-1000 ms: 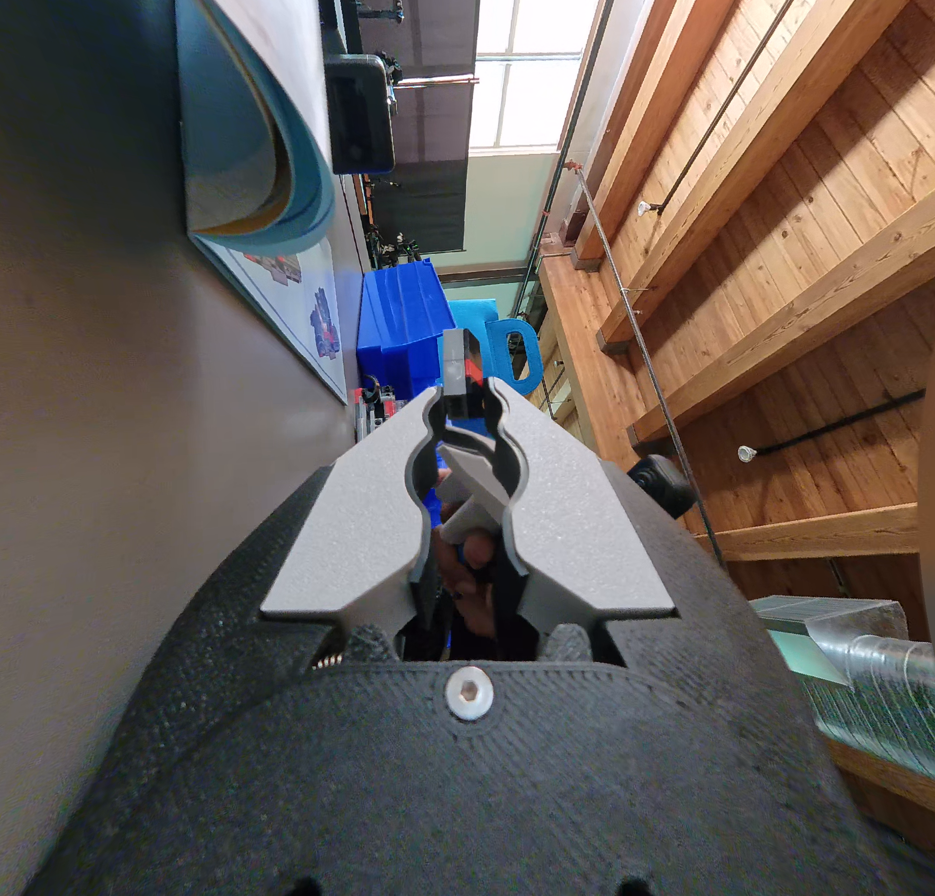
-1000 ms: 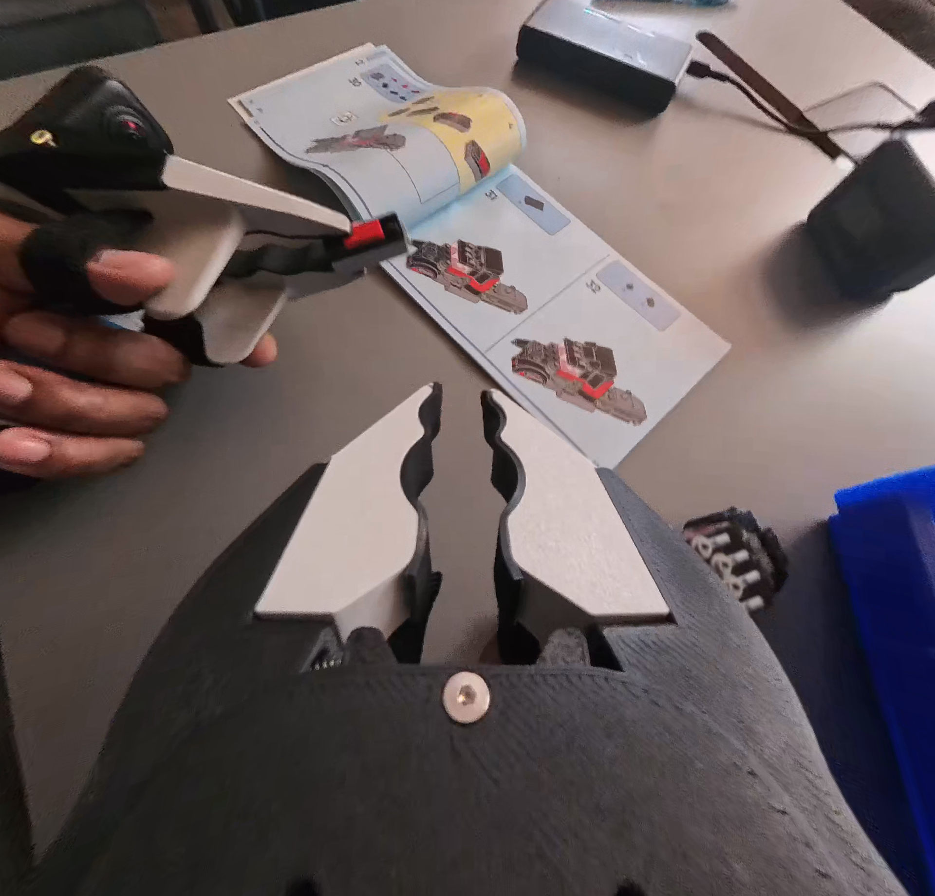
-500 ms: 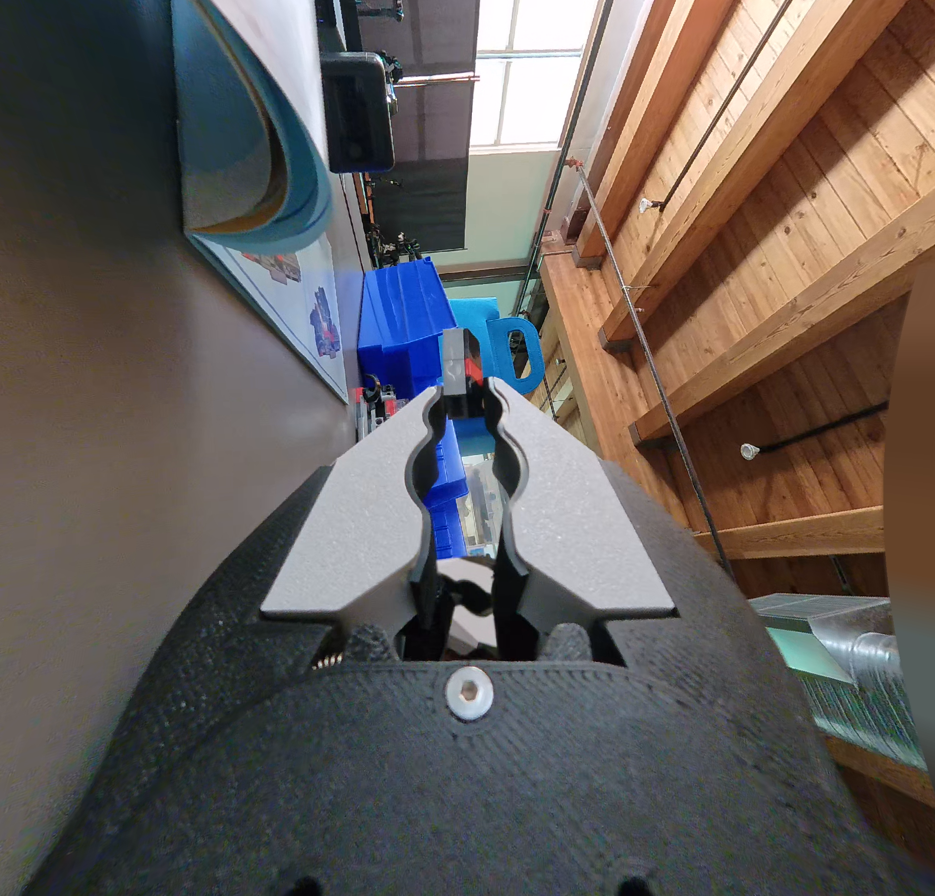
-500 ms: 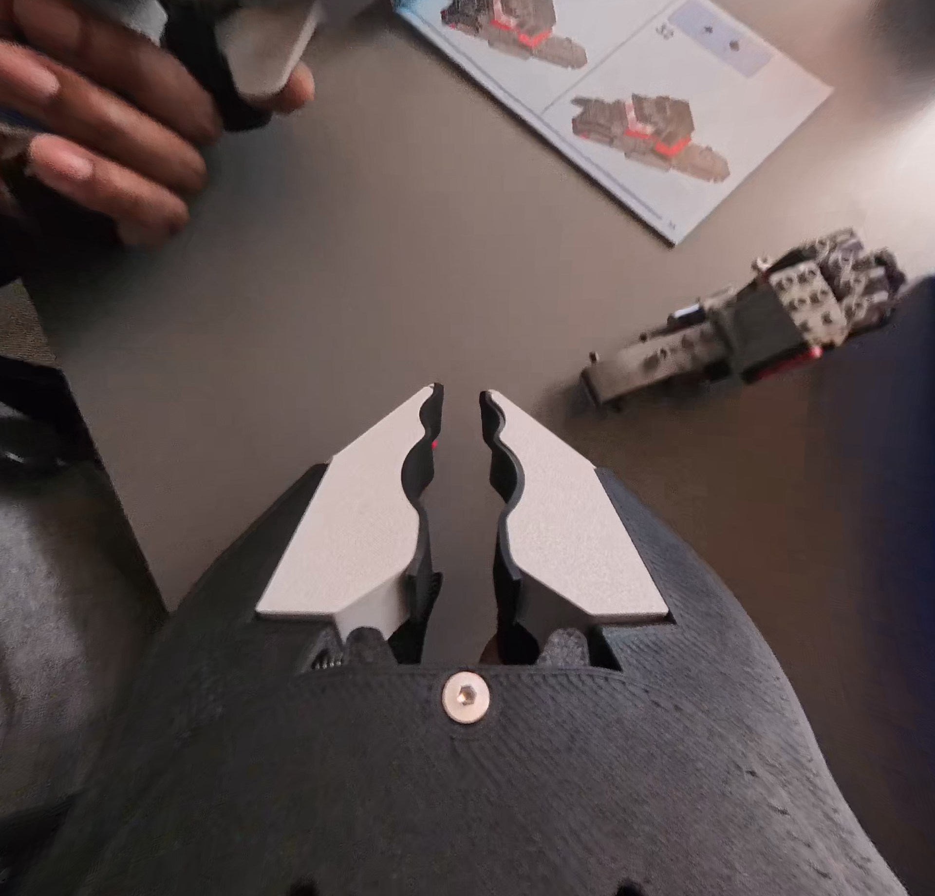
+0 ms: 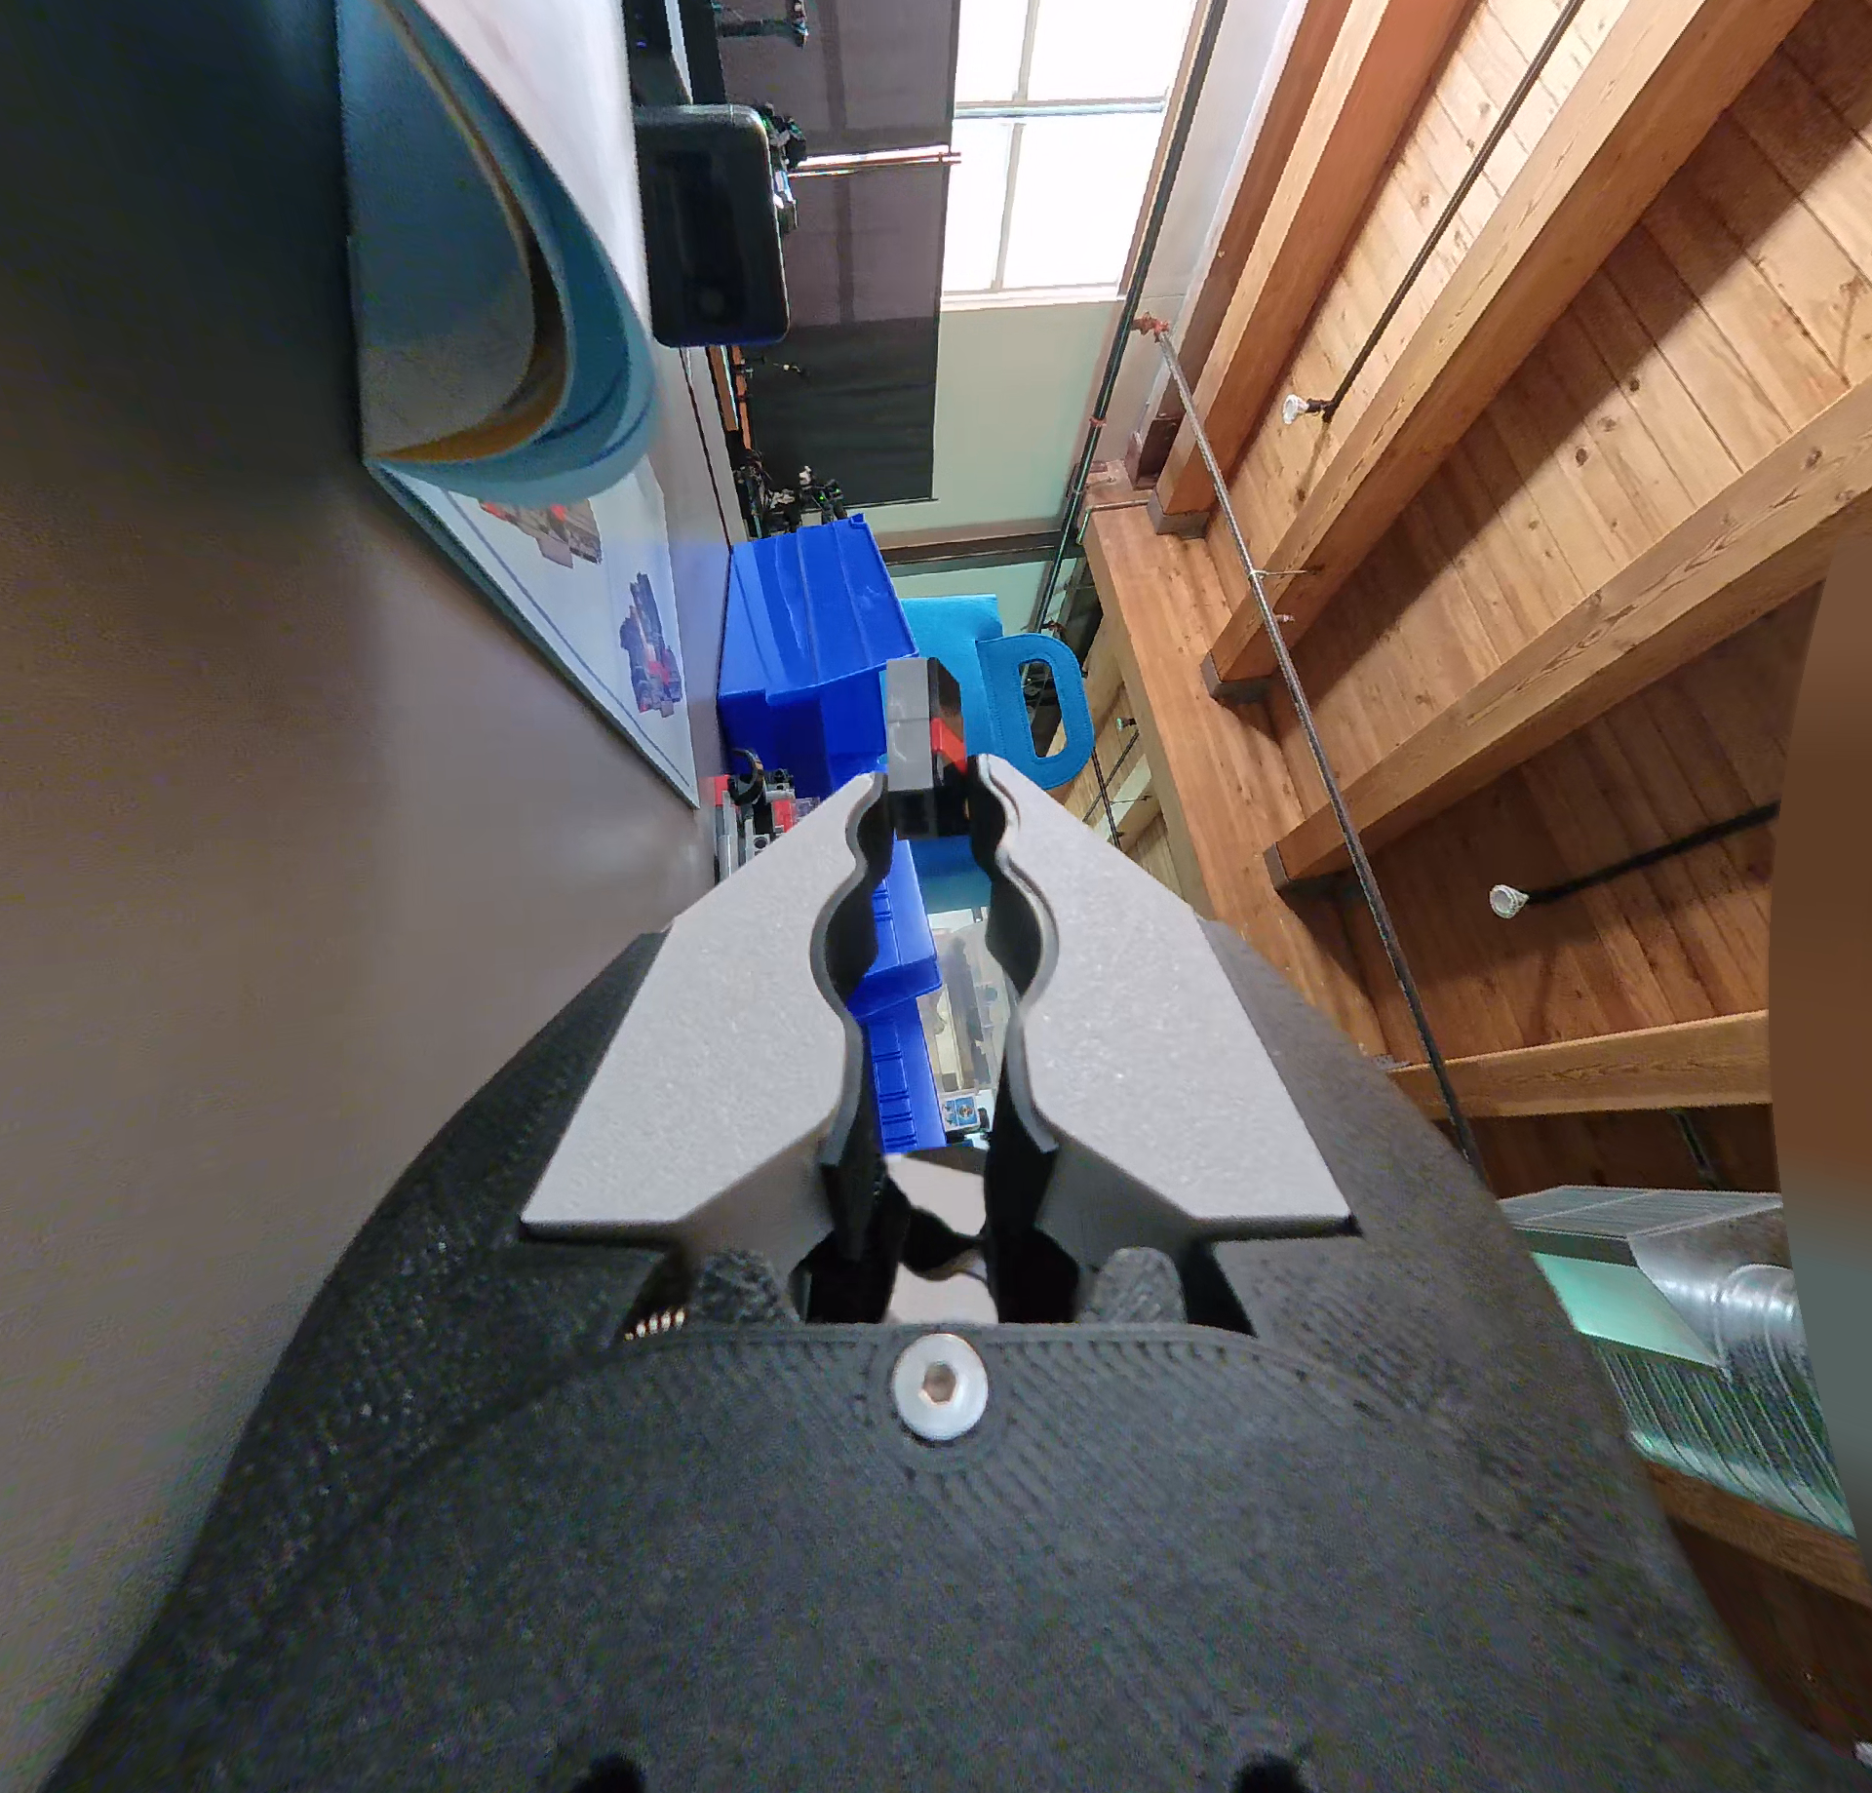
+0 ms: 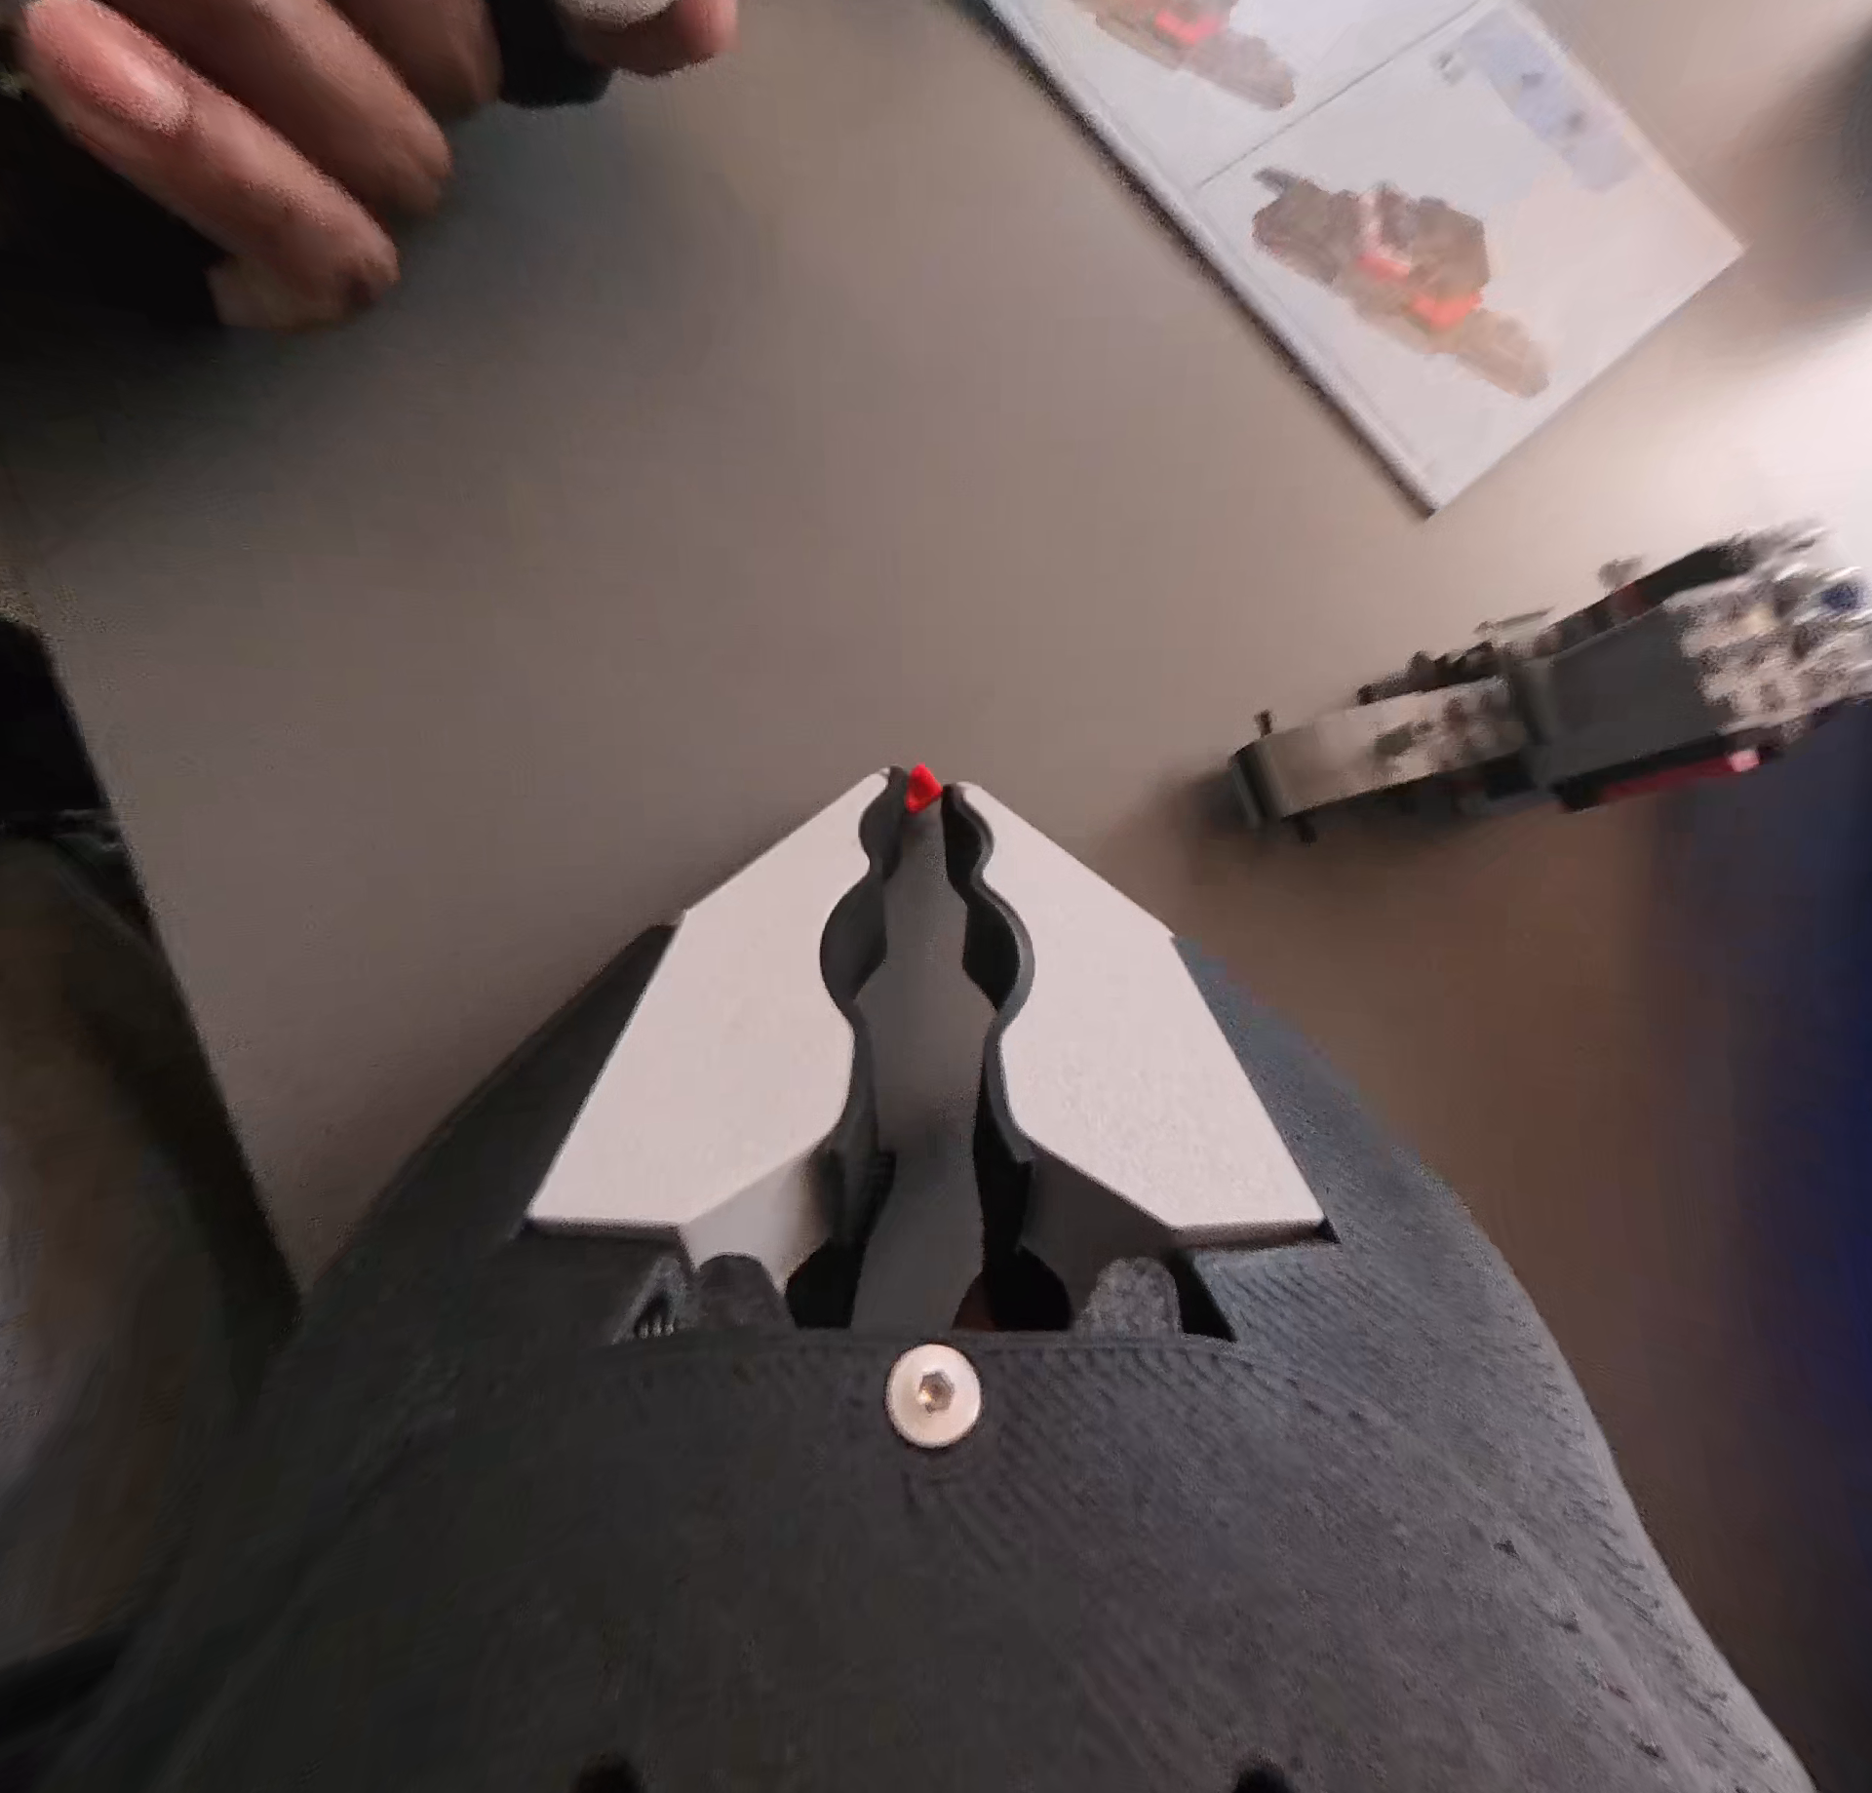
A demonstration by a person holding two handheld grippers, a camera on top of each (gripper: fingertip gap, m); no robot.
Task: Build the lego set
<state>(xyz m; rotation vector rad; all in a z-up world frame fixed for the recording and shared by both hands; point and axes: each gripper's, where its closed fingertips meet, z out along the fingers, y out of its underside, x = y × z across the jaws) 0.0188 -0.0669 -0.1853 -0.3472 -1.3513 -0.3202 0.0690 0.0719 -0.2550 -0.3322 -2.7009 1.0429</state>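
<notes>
a smooth matte grey-brown bench [image 6: 810, 549] lies under timber ceiling beams [image 5: 1519, 346]. the left gripper [image 5: 924, 792] has its jaws clamped on a grey-and-red block [image 5: 912, 731]; the right gripper [image 6: 917, 794] has its jaws pinching a tiny red piece [image 6: 920, 788]. right of them lies the studded dark model [image 6: 1580, 691], with a glossy booklet [image 6: 1368, 164] beyond.

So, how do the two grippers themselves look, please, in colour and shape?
The left gripper and right gripper look alike: a black, rough-textured body, one silver screw in the middle, and two pale grey wedge-shaped fingers with wavy black inner edges. No cables or markings show.
</notes>
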